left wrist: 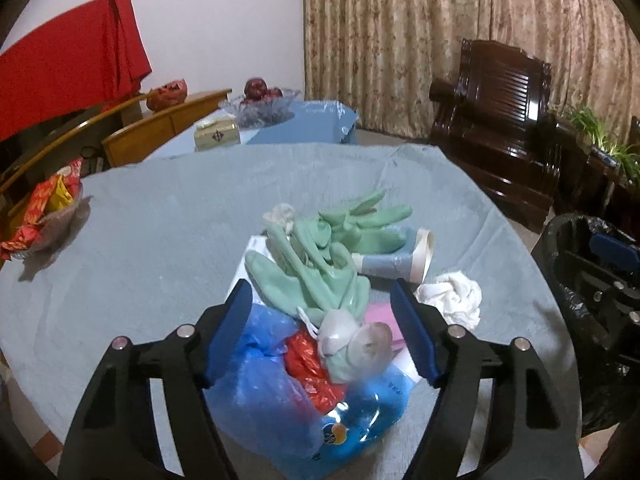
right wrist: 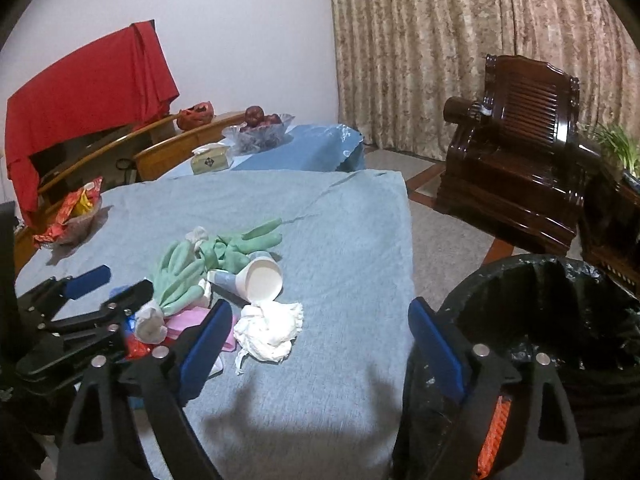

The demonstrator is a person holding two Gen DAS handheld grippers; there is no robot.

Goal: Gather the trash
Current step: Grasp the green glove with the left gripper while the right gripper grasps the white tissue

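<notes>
A heap of trash lies on the blue-grey tablecloth (left wrist: 160, 240): green rubber gloves (left wrist: 320, 256), a tipped paper cup (left wrist: 400, 260), a crumpled white tissue (left wrist: 452, 298), a blue plastic bag (left wrist: 264, 384), a red wrapper (left wrist: 308, 364), a white mask (left wrist: 352, 340). My left gripper (left wrist: 322, 300) is open, its jaws on either side of the heap. My right gripper (right wrist: 320, 316) is open and empty, between the tissue (right wrist: 268, 330) and the black-lined trash bin (right wrist: 552, 320). The gloves (right wrist: 200, 264), the cup (right wrist: 260, 278) and the left gripper (right wrist: 108, 286) show in the right wrist view.
A snack bowl (left wrist: 44, 216) sits at the table's left edge. A second table behind holds a tissue box (left wrist: 218, 134) and a fruit bowl (left wrist: 260, 106). Wooden chairs (left wrist: 160, 128) stand at the left, a dark armchair (left wrist: 504, 132) at the right. The bin (left wrist: 592, 280) stands beside the table.
</notes>
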